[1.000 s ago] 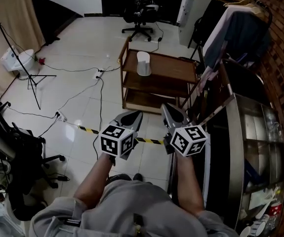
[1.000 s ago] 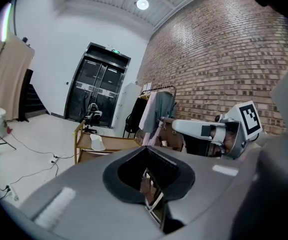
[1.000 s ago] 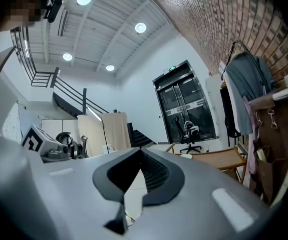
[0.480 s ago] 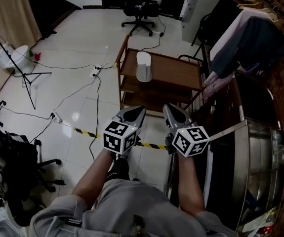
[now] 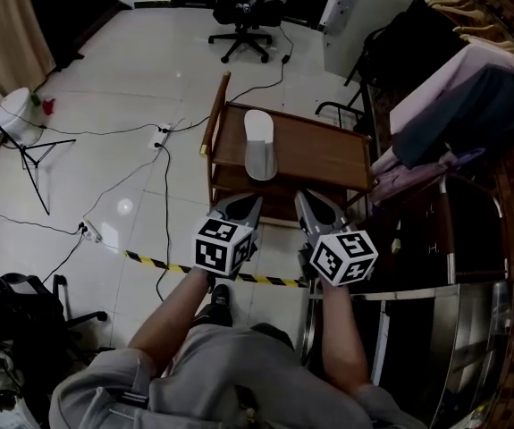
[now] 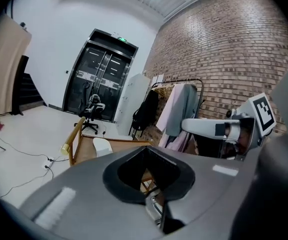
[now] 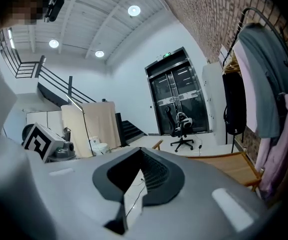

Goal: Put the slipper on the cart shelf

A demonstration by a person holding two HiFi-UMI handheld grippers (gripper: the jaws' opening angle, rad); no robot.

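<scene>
The left gripper (image 5: 239,206) and right gripper (image 5: 315,203) were both closed on nothing, and had come much nearer the wooden cart (image 5: 328,155) than a second before. The white slipper (image 5: 259,146) lay on its top shelf, just beyond them.

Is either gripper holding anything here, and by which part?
Nothing is held. The left gripper and right gripper both have jaws together and empty; the slipper lies untouched on the cart's top shelf.
</scene>
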